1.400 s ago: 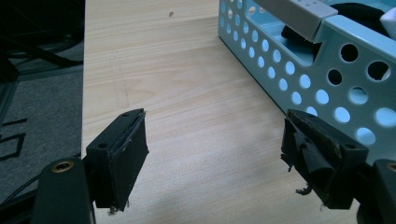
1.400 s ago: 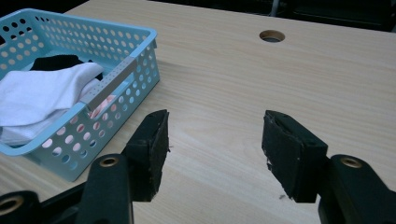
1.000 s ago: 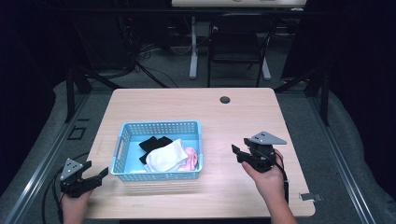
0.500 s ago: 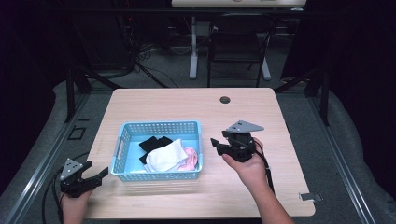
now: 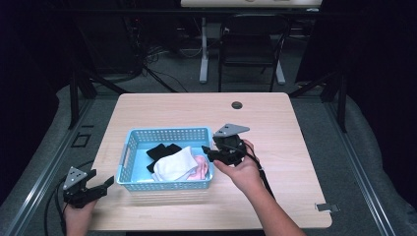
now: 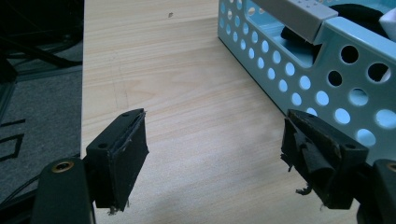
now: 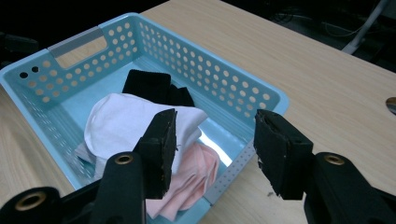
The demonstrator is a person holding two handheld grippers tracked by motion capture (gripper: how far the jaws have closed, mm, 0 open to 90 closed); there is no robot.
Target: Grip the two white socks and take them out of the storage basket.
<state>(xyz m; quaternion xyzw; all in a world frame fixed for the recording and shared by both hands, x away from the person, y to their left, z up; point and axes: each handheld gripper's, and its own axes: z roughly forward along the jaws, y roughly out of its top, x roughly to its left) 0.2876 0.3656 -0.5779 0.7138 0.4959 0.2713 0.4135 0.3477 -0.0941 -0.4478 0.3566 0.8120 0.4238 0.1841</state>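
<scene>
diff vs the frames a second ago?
The right hand-held gripper moved left across the table to the blue basket's right rim, jaws open and empty. Nothing grasped or released. The left hand-held gripper, basket and the socks inside stayed put.

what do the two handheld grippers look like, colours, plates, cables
Both the left gripper and right gripper are black, each topped by a grey three-cornered plate and trailing a black cable. Up close, their jaws carry worn, frayed black pads, and brass-coloured screws sit in the arms behind.
</scene>
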